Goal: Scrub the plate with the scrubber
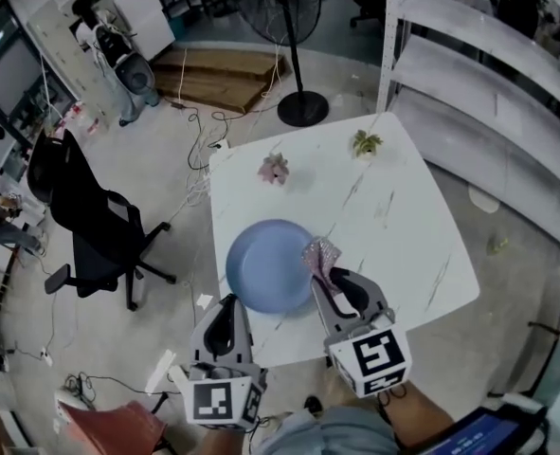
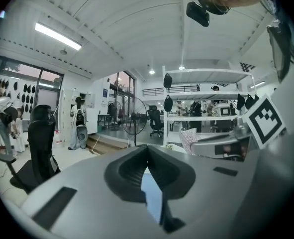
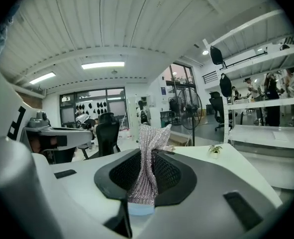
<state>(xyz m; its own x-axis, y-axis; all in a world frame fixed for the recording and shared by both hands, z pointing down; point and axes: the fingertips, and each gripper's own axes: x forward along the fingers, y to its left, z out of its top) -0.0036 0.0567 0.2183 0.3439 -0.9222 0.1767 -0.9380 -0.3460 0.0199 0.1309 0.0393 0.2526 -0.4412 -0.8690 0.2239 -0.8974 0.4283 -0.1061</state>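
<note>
At the surface's 7 o'clock edge: plate is seen.
Left gripper: jaws are closed on the plate's 7 o'clock rim.
Right gripper: scrubber is pinched in the jaws, at the plate's 3 o'clock rim.

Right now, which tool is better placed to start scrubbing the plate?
Right. The right tool is shut on the scrubber, over the plate's right rim. The left tool is shut and empty.

Left tongs, right tongs — both clamped
</note>
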